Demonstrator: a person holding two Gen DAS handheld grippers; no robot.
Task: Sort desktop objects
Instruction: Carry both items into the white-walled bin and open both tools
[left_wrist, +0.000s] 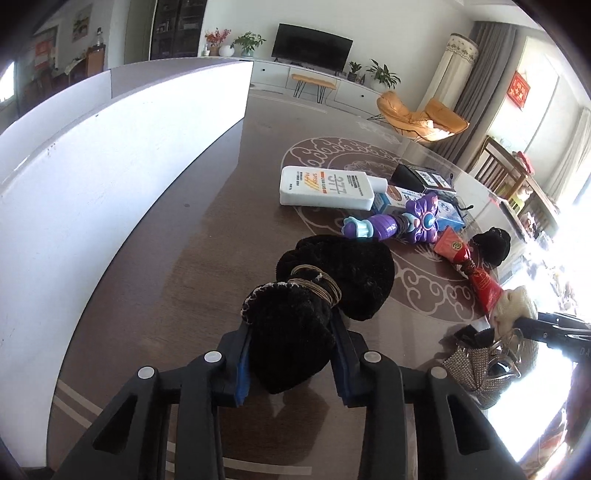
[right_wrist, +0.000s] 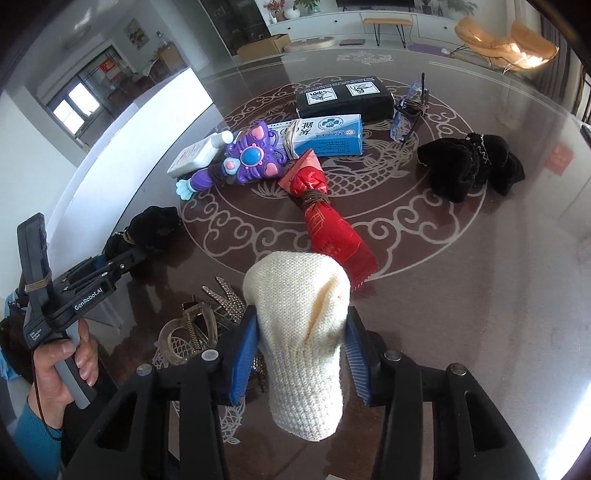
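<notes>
Pinching a black fuzzy bundle (left_wrist: 295, 332) between its blue pads, the left gripper (left_wrist: 291, 354) has its jaws closed onto the near lobe of that bundle, just short of the brown cord wound round its waist, while the far lobe rests on the dark patterned table (left_wrist: 184, 229). The right gripper (right_wrist: 303, 350) is likewise clamped, its pads pressing both flanks of a cream knitted roll (right_wrist: 299, 332) that stands up between them, lifted clear of the tabletop as far as I can judge. Both pieces look soft, light and squashy: they should give under the pads rather than slip, and there is little to break, though a loose grip on plush pile could let the bundle sag or twist, so a hold close to the tied waist seems safest. Waiting on the table are a white bottle (left_wrist: 325, 186), a purple toy wand (right_wrist: 236, 162), a blue and white carton (right_wrist: 325, 138), a black box (right_wrist: 343, 98), a red foil packet (right_wrist: 325, 225) tied in the middle, a second black fuzzy bundle (right_wrist: 472, 166) and, near the right gripper, glittery hair clips (right_wrist: 229, 299). The rigid bottle and boxes would want a square grip across their narrow sides; the foil packet looks slick and crinkly, best taken at its tied neck; the small, hard clips may skate on the glossy surface.
</notes>
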